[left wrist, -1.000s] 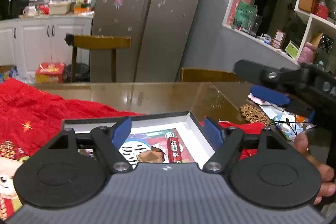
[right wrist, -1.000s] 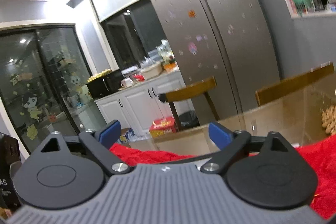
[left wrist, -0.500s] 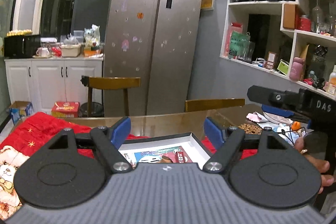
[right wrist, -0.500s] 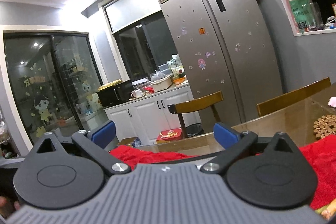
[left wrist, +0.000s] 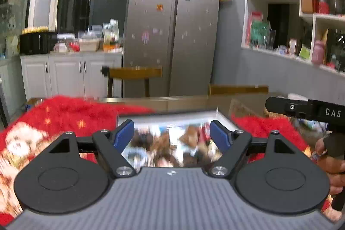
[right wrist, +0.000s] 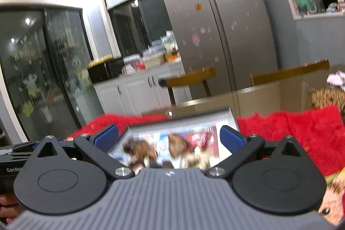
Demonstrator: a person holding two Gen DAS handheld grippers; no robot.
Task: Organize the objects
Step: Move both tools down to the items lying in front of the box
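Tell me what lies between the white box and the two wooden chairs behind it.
In both wrist views, only bare glossy table lies between the white box and the chairs; the red blanket flanks the box on both sides.

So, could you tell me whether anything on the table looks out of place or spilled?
Nothing stands out. The open box sits flat on the red blanket, its blurred contents inside; both open grippers hold nothing.
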